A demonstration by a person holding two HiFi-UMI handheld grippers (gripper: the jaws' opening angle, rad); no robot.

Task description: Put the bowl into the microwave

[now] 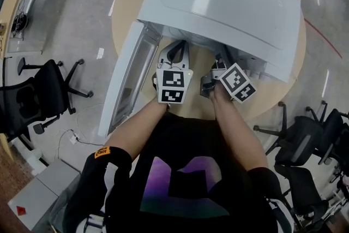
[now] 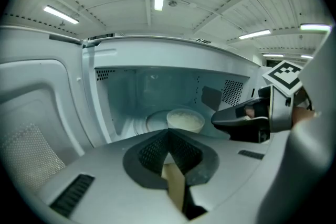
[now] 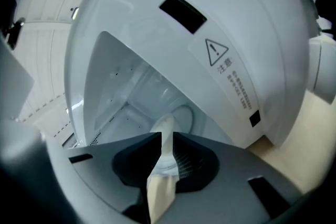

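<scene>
Bowl (image 2: 185,119) sits inside the open microwave (image 1: 218,3), its rim pinched by the right gripper (image 3: 166,136). The left gripper (image 2: 168,132) has its jaws together, holding nothing.

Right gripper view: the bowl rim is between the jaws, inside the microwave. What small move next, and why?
Probably open the right gripper and let go: the bowl appears to sit on the turntable inside the microwave, its rim pinched between the jaws.

Warning triangle (image 3: 216,52) with "注意" on the microwave (image 3: 131,23) front; smaller print illegible
</scene>
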